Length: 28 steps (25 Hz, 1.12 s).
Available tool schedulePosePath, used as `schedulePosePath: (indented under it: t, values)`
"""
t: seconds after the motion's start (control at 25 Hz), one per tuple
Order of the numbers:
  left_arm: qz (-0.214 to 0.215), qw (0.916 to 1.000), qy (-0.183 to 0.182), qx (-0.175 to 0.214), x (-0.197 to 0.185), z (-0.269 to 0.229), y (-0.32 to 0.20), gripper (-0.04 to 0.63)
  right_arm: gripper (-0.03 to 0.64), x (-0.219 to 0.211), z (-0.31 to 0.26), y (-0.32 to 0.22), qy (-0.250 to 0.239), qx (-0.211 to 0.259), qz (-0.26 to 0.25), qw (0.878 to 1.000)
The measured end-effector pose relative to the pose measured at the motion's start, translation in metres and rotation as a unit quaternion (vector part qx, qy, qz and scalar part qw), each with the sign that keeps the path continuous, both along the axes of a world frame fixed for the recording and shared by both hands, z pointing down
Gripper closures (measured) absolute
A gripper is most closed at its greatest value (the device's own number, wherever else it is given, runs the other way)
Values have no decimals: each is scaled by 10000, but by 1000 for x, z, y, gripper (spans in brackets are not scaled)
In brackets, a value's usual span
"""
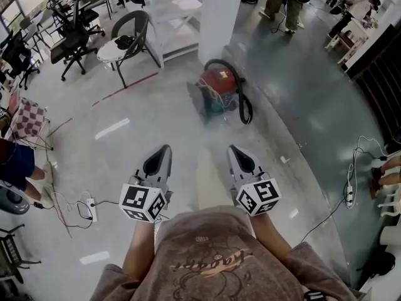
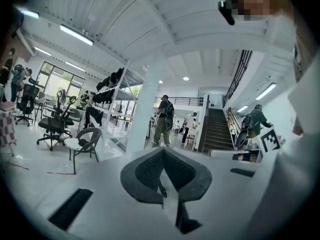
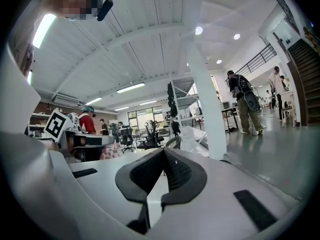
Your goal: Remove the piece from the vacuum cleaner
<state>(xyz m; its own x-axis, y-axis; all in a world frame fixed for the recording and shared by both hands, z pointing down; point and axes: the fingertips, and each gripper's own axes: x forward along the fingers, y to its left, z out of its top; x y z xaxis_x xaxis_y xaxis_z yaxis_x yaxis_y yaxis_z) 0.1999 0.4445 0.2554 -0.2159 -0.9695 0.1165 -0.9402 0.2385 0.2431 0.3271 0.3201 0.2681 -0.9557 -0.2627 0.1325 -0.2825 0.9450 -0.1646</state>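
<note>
The red vacuum cleaner (image 1: 219, 88) stands on the grey floor at the foot of a white pillar, well ahead of me, with a black hose (image 1: 243, 104) looped around its right side. I cannot make out which piece on it comes off. My left gripper (image 1: 165, 148) and right gripper (image 1: 232, 148) are held side by side in front of my body, pointing toward the vacuum and far short of it. Both are shut with nothing between the pads. In the left gripper view the left gripper (image 2: 163, 152) faces the room, as does the right gripper (image 3: 163, 152); neither view shows the vacuum.
A white pillar (image 1: 220, 11) rises behind the vacuum. A round-seated chair (image 1: 125, 41) and office chairs (image 1: 72, 39) stand at the back left. A power strip with cables (image 1: 91, 209) lies at my left, another cable (image 1: 349, 190) at the right. People (image 1: 285, 2) stand far back.
</note>
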Motion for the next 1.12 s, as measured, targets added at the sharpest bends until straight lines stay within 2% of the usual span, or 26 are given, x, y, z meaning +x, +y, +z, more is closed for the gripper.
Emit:
schedulePosePath:
  t: [0.4,1.12]
  values:
    - [13,10000,60,-66,-53,14,-52,592,617,-56,12,-49,34,-66,-1,10000]
    - [-268,9996,92,-67,-198,-5,-227,592,617,-205,-3,-229,106,-64,-327,9994]
